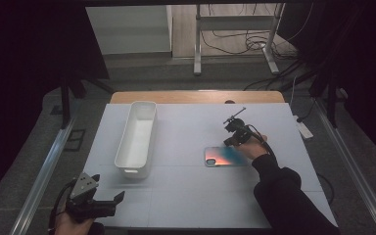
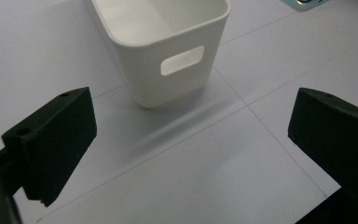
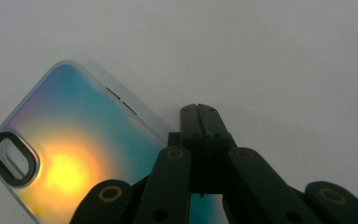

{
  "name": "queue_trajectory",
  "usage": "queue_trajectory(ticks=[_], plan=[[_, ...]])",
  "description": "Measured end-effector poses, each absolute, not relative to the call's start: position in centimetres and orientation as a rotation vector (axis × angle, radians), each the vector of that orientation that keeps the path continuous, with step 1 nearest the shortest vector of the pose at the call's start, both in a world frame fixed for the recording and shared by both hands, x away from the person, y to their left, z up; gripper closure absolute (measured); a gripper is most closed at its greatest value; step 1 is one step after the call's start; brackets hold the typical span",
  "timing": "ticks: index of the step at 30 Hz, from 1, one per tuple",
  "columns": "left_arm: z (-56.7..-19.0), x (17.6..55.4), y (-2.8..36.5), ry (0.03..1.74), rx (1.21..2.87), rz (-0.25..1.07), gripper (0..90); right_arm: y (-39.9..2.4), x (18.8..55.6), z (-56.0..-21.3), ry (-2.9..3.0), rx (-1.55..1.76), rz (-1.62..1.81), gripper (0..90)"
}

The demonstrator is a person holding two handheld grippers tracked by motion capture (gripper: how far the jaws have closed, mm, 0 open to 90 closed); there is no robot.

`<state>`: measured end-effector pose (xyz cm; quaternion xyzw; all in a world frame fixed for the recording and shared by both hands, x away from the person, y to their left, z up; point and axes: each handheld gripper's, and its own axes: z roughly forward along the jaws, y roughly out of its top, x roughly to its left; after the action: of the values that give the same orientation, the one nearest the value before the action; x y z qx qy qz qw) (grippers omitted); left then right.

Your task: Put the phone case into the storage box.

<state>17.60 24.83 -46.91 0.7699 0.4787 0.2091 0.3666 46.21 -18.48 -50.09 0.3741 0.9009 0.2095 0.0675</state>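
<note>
The iridescent phone case (image 1: 226,156) lies flat on the tabletop (image 1: 186,196), well right of the white bin (image 1: 137,138). It looks light, thin and slick, so I'd take its long edge. My right gripper (image 1: 235,138) sits over its far edge, jaws closed on nothing I can see. My left gripper (image 1: 108,200) hangs wide open near the bin's near end.

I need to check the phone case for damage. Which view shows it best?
The right gripper view: the phone case is close, with its iridescent back, camera cutout and side slots sharp, though the shut right gripper covers one end. The high view shows it small; the left gripper view catches a corner.
</note>
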Motion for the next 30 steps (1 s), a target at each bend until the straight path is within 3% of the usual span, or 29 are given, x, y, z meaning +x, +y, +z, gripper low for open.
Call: queue_trajectory(ticks=[30], plan=[[-46.9, 17.5, 24.6, 1.217, 1.996, 0.549, 1.9, -22.4, 41.1, -50.0, 2.704, 1.149, 0.65, 89.1]])
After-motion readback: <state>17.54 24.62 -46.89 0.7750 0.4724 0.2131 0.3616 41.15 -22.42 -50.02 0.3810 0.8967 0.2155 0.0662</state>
